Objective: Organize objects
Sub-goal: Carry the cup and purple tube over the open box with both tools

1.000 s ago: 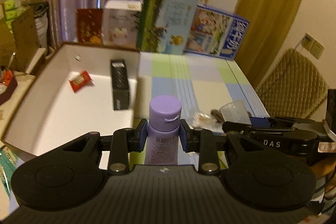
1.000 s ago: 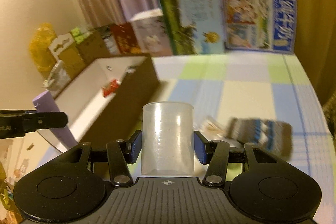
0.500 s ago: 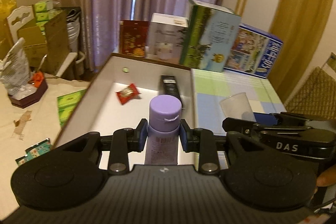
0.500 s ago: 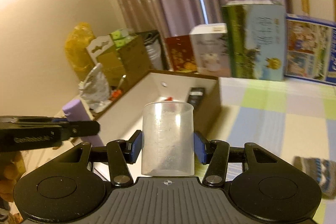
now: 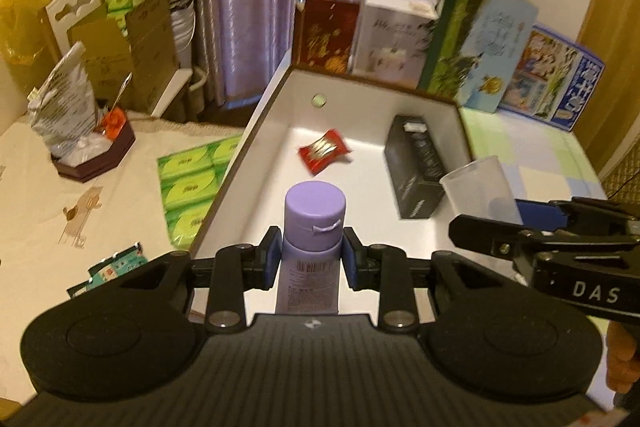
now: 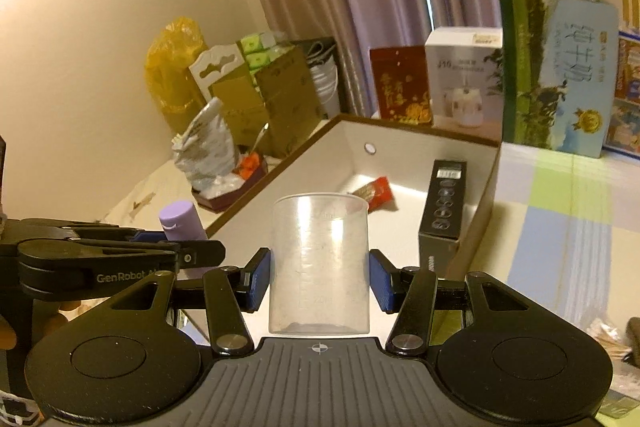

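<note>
I count 2 things in the box [image 5: 260,115]; my left gripper [image 5: 311,259] pinches the bottle [image 5: 314,227], right gripper [image 6: 319,279] at 3 o'clock pinches the cup [image 6: 319,259], both unplaced.

The purple bottle [image 5: 314,211] is smooth matt plastic under a paper label. The measuring cup [image 6: 319,263] is clear, slightly cloudy plastic. Inside the cardboard box [image 5: 260,115], white and matt within, lie a glossy foil snack packet [image 5: 324,151] and a satin black carton [image 5: 416,167]. A checked cloth covers the tabletop [image 6: 560,227] beside the box.
</note>
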Motion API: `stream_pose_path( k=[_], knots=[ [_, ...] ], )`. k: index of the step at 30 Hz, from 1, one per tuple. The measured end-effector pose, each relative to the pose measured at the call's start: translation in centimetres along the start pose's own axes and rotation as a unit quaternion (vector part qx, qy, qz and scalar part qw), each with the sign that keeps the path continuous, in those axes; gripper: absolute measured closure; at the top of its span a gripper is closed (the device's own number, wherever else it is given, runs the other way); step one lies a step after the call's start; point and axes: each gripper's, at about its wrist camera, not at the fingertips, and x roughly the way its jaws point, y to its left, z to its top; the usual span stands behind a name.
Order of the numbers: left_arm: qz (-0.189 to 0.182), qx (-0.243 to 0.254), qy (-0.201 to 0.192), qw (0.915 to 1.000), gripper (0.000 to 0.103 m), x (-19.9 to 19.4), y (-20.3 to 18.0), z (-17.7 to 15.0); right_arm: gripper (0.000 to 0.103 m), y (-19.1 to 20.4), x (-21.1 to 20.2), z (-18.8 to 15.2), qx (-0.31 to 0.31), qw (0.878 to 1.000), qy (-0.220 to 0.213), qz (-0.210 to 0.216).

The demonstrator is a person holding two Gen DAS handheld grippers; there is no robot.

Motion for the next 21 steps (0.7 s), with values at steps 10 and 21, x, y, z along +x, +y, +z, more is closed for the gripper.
stream_pose_path(
  k=[10, 21],
  knots=[
    [0.012, 0.017, 0.083, 0.9963, 0.076, 5.2, 2.0, -1.9, 0.054, -0.4, 3.9, -1.1, 0.017, 0.999, 0.035, -0.02],
    [0.012, 0.043, 0.103, 0.9936, 0.077, 8.3, 1.9, -2.4, 0.054, -0.7, 5.3, -2.0, 0.017, 0.997, 0.058, -0.046]
  ],
)
